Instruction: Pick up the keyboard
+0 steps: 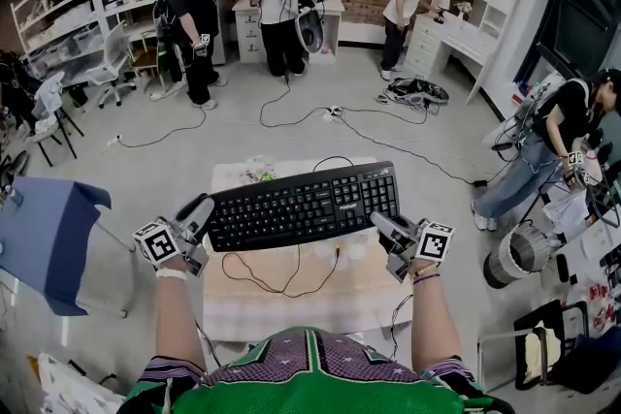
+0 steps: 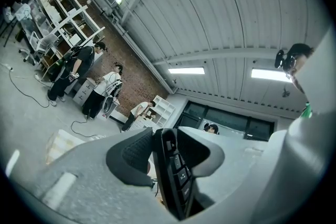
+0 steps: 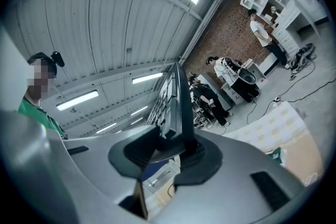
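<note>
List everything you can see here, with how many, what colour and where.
keyboard: one, black, held over the table
cable: one, black, looped on the table below the keyboard
table: one, pale cloth cover, before the person
other people: four, dark or white tops, across the room
shelving: one, white, far left
left gripper: one, grey, jaws shut on the keyboard's left end
right gripper: one, grey, jaws shut on its right end
</note>
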